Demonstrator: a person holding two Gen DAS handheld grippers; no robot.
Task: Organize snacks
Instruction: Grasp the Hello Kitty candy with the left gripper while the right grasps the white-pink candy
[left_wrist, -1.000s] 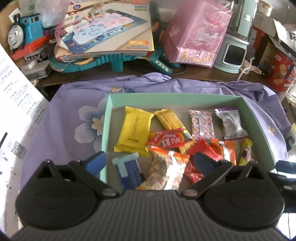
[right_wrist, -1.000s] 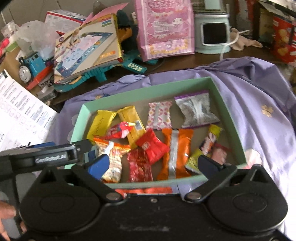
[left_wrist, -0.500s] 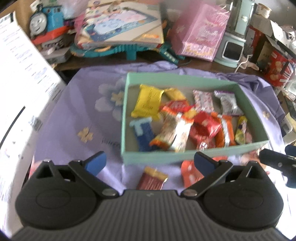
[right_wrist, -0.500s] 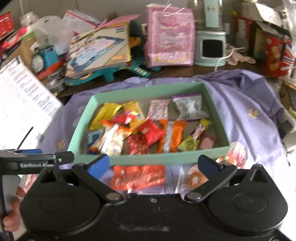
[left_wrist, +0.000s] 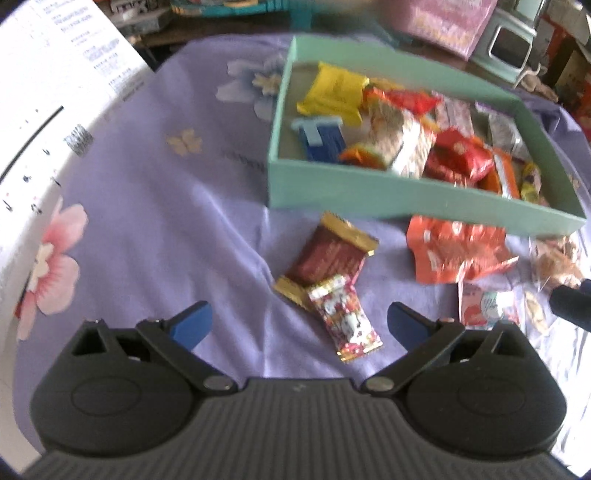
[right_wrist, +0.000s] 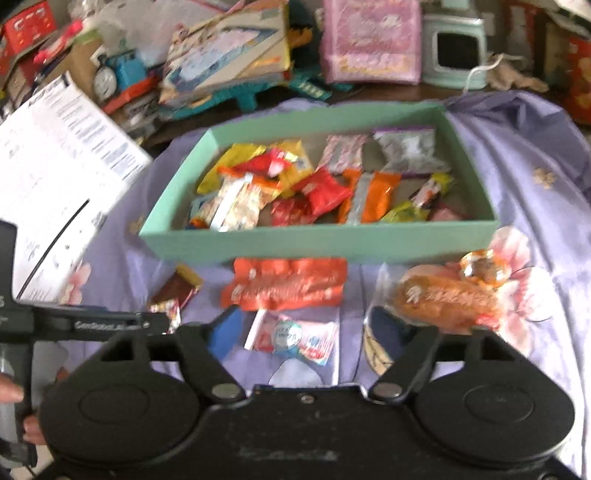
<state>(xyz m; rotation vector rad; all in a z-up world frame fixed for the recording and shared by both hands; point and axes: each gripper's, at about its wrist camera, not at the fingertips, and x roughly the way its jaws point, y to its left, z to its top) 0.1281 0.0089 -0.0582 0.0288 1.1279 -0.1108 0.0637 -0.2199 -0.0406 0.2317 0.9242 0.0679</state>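
A mint green box holds several wrapped snacks on a lilac flowered cloth. In front of it lie loose snacks: a brown and gold bar, a small red and white patterned packet, an orange bag, a pink and blue sachet and a clear bag of orange pastry. My left gripper is open and empty, with the patterned packet between its fingers. My right gripper is open and empty over the pink sachet.
A white printed cardboard sheet stands at the left. Behind the box are a toy train, a picture box, a pink gift bag and a mint appliance. The left gripper's arm crosses the right wrist view.
Both grippers have pulled back from over the box and dropped toward the cloth in front of it. The loose snacks have come into view. Both stay open.
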